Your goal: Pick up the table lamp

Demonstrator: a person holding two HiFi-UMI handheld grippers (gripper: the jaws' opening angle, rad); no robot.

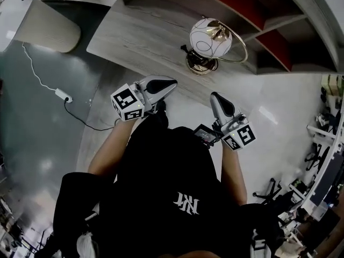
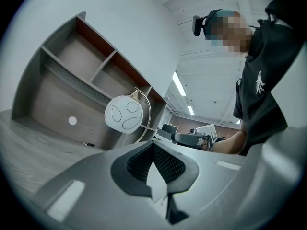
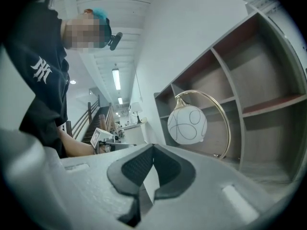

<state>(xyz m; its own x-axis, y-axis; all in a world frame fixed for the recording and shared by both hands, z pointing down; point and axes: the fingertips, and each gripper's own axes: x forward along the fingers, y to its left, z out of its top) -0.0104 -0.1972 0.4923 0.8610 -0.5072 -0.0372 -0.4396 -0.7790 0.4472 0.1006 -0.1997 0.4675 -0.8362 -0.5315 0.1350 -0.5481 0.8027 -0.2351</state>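
We hold two empty claws, left gripper (image 1: 167, 85) and right gripper (image 1: 217, 97), jaws pressed together, before one white-globed, brass-hooped table lamp (image 1: 210, 38) standing on the single grey wood-grain desk (image 1: 134, 31), apart from both.
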